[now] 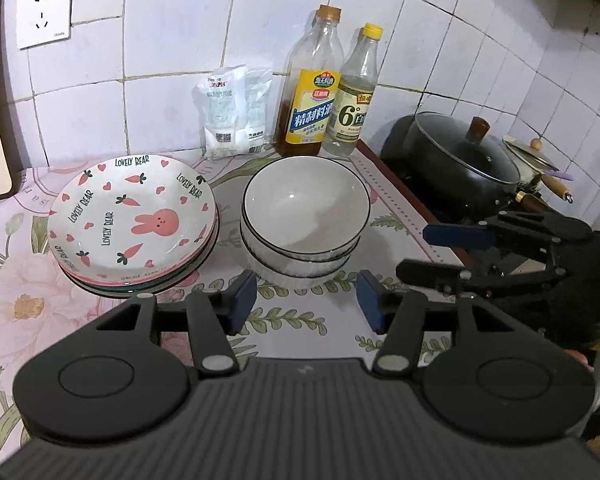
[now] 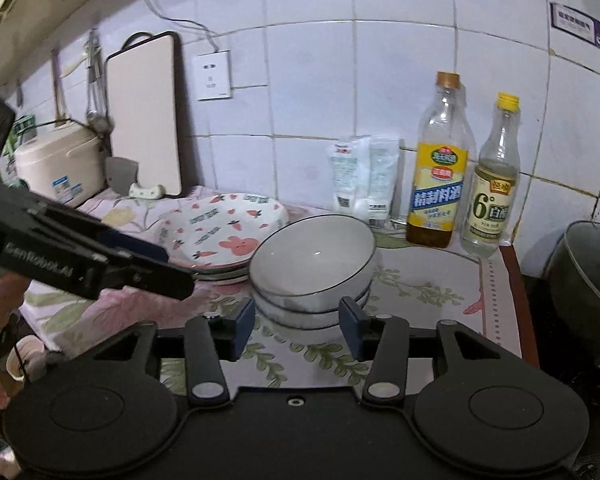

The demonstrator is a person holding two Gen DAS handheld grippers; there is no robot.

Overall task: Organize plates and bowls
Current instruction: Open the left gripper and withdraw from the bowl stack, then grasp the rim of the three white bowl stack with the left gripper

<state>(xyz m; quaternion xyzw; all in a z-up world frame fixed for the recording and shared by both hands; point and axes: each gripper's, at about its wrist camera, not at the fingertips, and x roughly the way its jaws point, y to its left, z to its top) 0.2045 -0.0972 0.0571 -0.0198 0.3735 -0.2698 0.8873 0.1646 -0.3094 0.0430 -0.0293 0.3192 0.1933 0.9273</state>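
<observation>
A stack of plates (image 1: 132, 224), the top one white with a pink rabbit and carrots, sits on the flowered counter left of a stack of white black-rimmed bowls (image 1: 306, 216). Both stacks show in the right wrist view, plates (image 2: 224, 232) and bowls (image 2: 312, 264). My left gripper (image 1: 306, 300) is open and empty, just in front of the bowls. My right gripper (image 2: 296, 326) is open and empty, also just in front of the bowls. The right gripper shows at the right of the left wrist view (image 1: 416, 252). The left gripper shows at the left of the right wrist view (image 2: 172, 264).
Two bottles (image 1: 312, 92) and a white packet (image 1: 236, 112) stand against the tiled wall behind the bowls. A black lidded pot (image 1: 460, 160) sits on the stove at right. A cutting board (image 2: 146, 116) and a rice cooker (image 2: 60, 164) stand at the far left.
</observation>
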